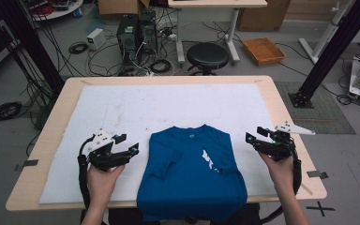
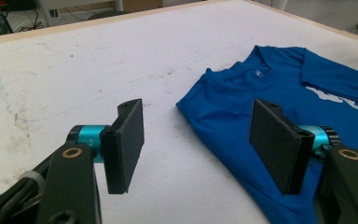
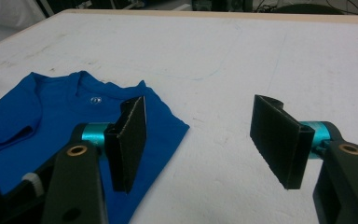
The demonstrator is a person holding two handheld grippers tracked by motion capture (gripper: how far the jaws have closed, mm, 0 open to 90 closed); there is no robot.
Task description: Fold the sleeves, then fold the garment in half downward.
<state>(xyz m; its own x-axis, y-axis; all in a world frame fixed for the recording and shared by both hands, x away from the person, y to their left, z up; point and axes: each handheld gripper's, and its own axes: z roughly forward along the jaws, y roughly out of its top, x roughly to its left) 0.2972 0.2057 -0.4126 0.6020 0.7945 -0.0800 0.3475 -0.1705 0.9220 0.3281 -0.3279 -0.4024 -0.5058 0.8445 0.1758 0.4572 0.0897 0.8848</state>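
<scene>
You held the left gripper low over the white mat on the table, just beside the left edge of a blue T-shirt. Its fingers stood wide apart with nothing between them; in the left gripper view the shirt's shoulder lay ahead, nearer the finger on that view's right. The shirt lay flat at the table's near edge, between your hands, its hem hanging over, collar pointing away, both sleeves folded inward. Your right gripper hovered just beside the shirt's right edge, fingers likewise spread and empty, the bare mat between them.
</scene>
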